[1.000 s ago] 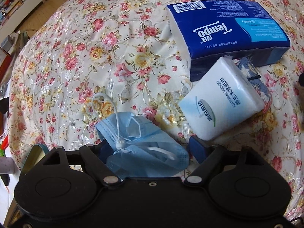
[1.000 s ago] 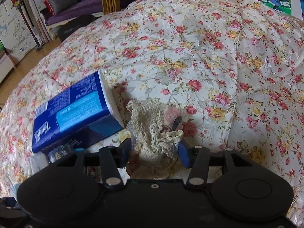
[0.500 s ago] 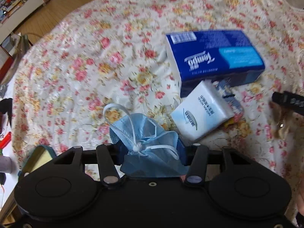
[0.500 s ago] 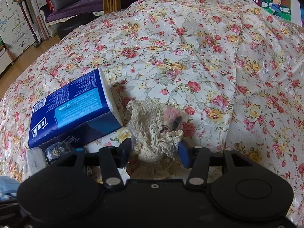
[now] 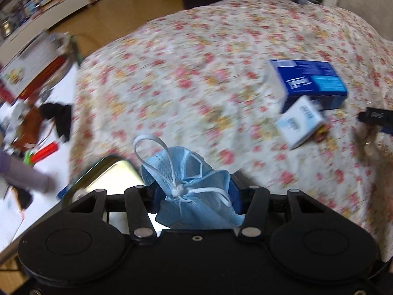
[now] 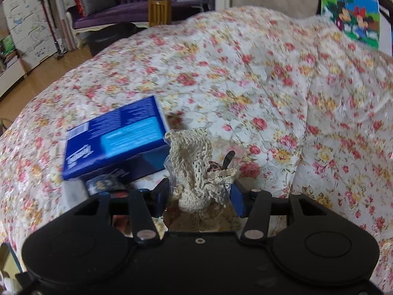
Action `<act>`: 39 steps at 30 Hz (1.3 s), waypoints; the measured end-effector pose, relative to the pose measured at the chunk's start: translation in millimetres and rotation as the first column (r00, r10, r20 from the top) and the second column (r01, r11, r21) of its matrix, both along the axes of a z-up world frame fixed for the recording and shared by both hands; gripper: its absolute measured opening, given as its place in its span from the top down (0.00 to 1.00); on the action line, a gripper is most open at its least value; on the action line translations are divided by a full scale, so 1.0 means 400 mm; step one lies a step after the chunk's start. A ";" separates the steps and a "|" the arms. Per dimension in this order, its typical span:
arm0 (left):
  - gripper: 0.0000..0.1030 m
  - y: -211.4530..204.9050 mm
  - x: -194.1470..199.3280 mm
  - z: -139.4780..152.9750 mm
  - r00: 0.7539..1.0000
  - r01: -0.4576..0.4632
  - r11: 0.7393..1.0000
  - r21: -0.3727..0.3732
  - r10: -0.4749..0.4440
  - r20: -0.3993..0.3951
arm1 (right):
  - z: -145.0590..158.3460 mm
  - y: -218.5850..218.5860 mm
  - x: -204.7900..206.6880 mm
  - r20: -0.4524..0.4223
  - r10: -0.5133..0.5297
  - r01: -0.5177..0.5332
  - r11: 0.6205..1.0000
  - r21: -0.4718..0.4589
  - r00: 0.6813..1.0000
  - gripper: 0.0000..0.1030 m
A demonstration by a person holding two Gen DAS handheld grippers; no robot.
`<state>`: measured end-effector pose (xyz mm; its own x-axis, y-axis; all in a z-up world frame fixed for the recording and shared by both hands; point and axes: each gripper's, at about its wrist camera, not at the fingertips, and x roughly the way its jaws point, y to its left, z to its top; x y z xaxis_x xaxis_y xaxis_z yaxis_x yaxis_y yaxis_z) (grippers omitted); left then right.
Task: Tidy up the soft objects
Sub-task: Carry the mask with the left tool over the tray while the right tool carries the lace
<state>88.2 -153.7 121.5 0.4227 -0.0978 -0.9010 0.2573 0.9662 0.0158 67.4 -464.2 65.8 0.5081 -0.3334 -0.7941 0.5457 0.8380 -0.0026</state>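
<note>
My left gripper (image 5: 194, 196) is shut on a crumpled blue face mask (image 5: 191, 184) with white ear loops and holds it above the flowered bedspread (image 5: 184, 73). My right gripper (image 6: 200, 194) is shut on a cream crocheted cloth (image 6: 194, 162) and holds it above the bed; it shows at the right edge of the left wrist view (image 5: 375, 118). A blue tissue pack (image 5: 309, 81) lies on the bed with a white tissue pack (image 5: 299, 123) leaning against it. The blue pack also shows in the right wrist view (image 6: 115, 145).
A shiny metal tin (image 5: 110, 177) sits at the bed's near left edge, under my left gripper. A cluttered white surface (image 5: 32, 135) with dark and red items lies left of the bed. Wooden floor (image 5: 103, 24), shelves and a purple sofa (image 6: 127, 12) lie beyond.
My left gripper has lifted and pulled back left with the mask, so the tissue packs look smaller and the tin has come into view. My right gripper has risen slightly with the cloth.
</note>
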 end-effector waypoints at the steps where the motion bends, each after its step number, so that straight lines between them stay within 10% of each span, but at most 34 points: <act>1: 0.50 0.025 -0.008 -0.004 1.000 -0.016 1.000 0.008 0.016 0.002 | 0.011 0.017 -0.004 0.005 0.013 -0.013 1.000 -0.014 1.000 0.52; 20: 0.51 0.373 -0.070 -0.105 0.955 -0.297 0.955 -0.029 0.296 -0.037 | 0.217 0.473 -0.215 0.123 0.429 -0.431 0.902 -0.005 0.895 0.51; 39: 0.51 0.470 0.045 -0.202 0.928 -0.371 0.928 -0.031 0.369 -0.045 | 0.045 0.790 -0.245 -0.099 0.609 -0.601 0.793 0.097 0.787 0.51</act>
<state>106.2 34.1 40.9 0.4014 0.0245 -0.9156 -0.1188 0.9926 -0.0255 -30.6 -148.0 83.9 0.4912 0.0583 -0.8691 -0.0745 0.9969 0.0247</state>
